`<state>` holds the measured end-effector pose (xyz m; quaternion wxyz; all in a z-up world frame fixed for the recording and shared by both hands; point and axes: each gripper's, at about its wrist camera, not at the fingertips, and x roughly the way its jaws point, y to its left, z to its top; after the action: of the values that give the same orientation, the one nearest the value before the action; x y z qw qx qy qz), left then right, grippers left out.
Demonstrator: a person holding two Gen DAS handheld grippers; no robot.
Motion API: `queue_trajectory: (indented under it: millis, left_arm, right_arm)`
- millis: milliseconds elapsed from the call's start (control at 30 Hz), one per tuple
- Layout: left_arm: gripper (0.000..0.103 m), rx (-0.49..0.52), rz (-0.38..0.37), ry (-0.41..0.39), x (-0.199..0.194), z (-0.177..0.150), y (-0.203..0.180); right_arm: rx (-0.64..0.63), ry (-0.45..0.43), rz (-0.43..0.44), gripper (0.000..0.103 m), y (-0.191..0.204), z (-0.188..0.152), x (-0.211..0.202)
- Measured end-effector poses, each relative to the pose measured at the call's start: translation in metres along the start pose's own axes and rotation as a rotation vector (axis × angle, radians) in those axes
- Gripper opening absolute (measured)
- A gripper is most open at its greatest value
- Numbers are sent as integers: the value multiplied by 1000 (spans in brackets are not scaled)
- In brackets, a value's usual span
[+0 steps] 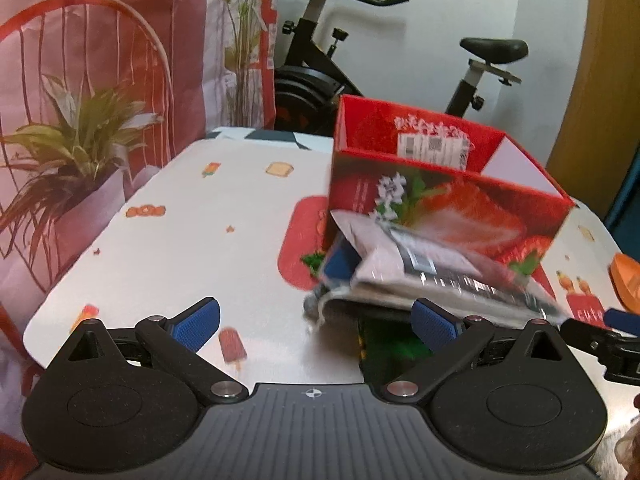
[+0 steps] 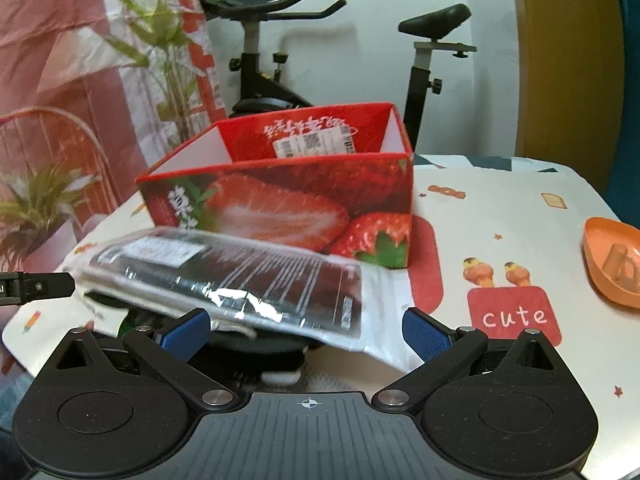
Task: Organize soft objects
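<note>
Hovering: both claws low over the table (image 2: 520, 208), each spread wide, nothing between the pads
left claw (image 1: 316, 322): blue pads far apart, holding nothing; bare patterned tabletop straight ahead of it
right claw (image 2: 306, 330): blue pads far apart, holding nothing; the packet's near edge lies between and just ahead of the pads, contact unclear
packet (image 2: 240, 280): clear plastic bag with dark contents, white label and printed text; lies tilted on top of a pile, directly ahead of the right claw; ahead-right of the left claw in the left view (image 1: 436, 268), motion-blurred
pile under packet: dark and white soft items below the bag, just ahead of the right claw; too hidden to tell apart
green item (image 1: 384, 340): under the pile, beside the left claw's right pad; blurred
strawberry box (image 2: 288, 200): open-top red carton, upright, just beyond the packet from the right claw; ahead-right of the left claw (image 1: 440, 184); inside hidden except a barcode sticker on the far inner wall
orange dish (image 2: 612, 260): far right of the right claw, on the table, well apart from the box
exercise bike (image 2: 260, 72): beyond the table, behind the box
plant backdrop (image 1: 80, 140): printed sheet, left of the left claw
</note>
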<state>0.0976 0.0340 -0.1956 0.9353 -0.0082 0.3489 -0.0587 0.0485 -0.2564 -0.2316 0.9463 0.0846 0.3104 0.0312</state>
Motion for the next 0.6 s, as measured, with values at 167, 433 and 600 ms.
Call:
queue_trajectory:
  millis: [167,433,600]
  left_arm:
    - [103,80,112,33,2,-15,-11]
    - [103,216,43,93,19,-28,-27]
    - [103,140,-66,72,35,-30,-13]
  right_arm:
    - [-49,13,8,97,10,-13,-7]
    - [-114,72,79,84,27,-27,0]
    - [-181,83,93,78,39,-34,15]
